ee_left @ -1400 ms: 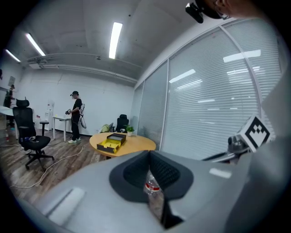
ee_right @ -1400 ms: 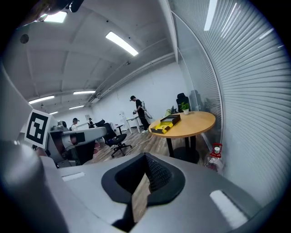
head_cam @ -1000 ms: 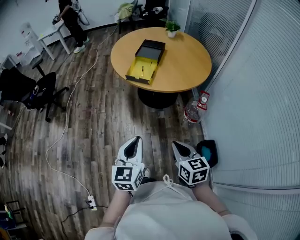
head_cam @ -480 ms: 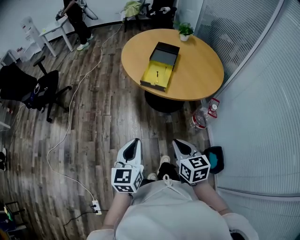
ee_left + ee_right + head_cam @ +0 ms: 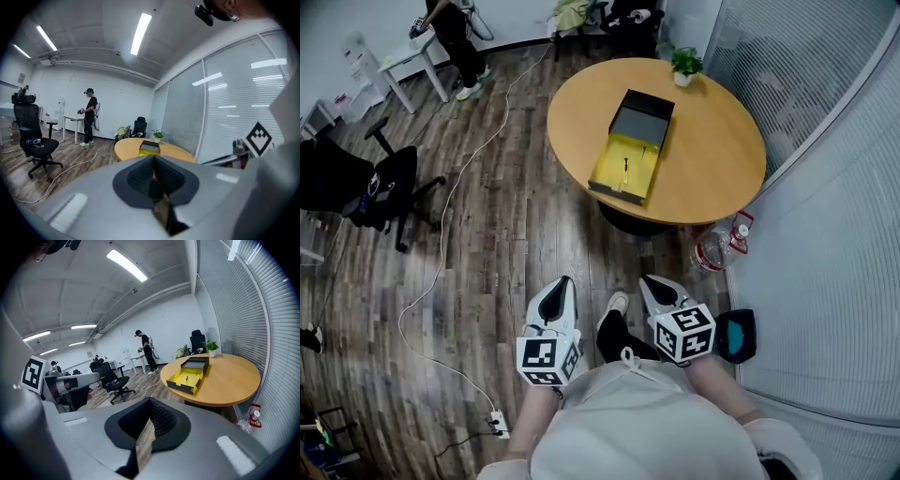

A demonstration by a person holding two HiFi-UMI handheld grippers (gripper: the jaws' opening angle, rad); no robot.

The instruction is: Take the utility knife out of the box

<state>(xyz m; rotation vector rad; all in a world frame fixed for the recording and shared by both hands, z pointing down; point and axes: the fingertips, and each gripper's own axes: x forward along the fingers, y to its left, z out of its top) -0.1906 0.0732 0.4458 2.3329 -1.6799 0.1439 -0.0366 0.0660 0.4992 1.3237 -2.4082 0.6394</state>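
Wood flooring (image 5: 506,234) lies between me and the round desk (image 5: 712,159). On it the open box (image 5: 645,120) sits close to the near left edge, with the utility knife (image 5: 624,172) lying flat in its yellow tray. The left tool (image 5: 561,286) and right tool (image 5: 652,284) hang low by my body, well apart from the box, each with jaws pressed together on nothing. I see three risks: arriving with jaws unopened and nudging the box off that edge, pinching the tray instead of the slim knife, or kicking the bottle (image 5: 712,251) by the desk's foot.
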